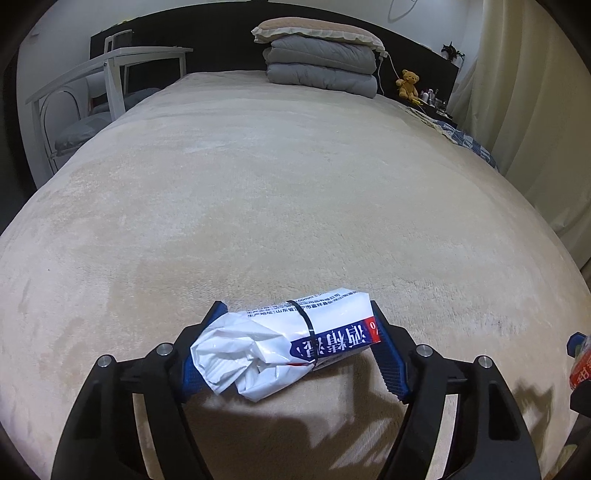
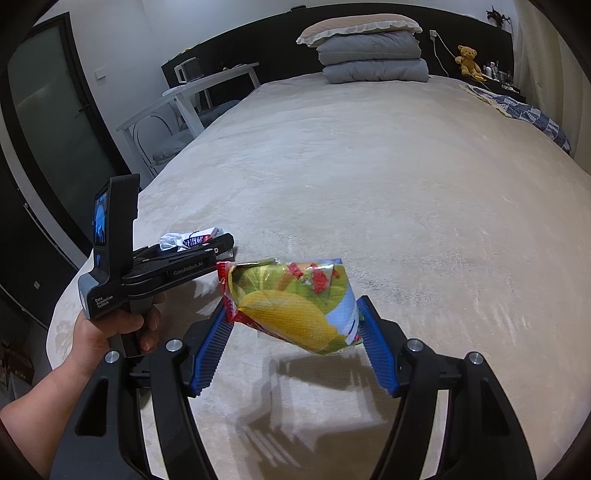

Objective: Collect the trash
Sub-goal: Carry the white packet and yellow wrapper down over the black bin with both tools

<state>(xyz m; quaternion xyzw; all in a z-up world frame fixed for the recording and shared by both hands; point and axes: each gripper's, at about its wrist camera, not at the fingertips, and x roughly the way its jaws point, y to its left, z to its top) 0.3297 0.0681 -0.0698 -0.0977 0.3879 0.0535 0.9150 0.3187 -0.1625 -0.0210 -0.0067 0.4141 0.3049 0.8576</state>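
White crumpled wrapper [image 1: 284, 341] with blue print and a black band around it is lying on the beige bed cover [image 1: 277, 192] near the foot end, sitting between the blue pads of the left claw [image 1: 295, 345]; left pad is touching the crumpled end, right pad is against the printed end, so the left claw is clamping on it. Same wrapper is showing small in the right wrist view [image 2: 190, 239], past the left claw [image 2: 218, 245], which a bare hand [image 2: 110, 328] is gripping by the handle. Right claw [image 2: 293, 325] is pinching a yellow-green chip bag [image 2: 295, 302] with a red edge, both blue pads pressing on its sides, bag hanging clear above the bed with its shadow on the cover below. Far end of the bed: folded grey blankets [image 1: 321, 66] stacking under a pillow [image 1: 317, 31]. A teddy bear [image 1: 407, 83] is sitting beside them at right. A white frame counter [image 1: 107, 70] is standing left of the bed.
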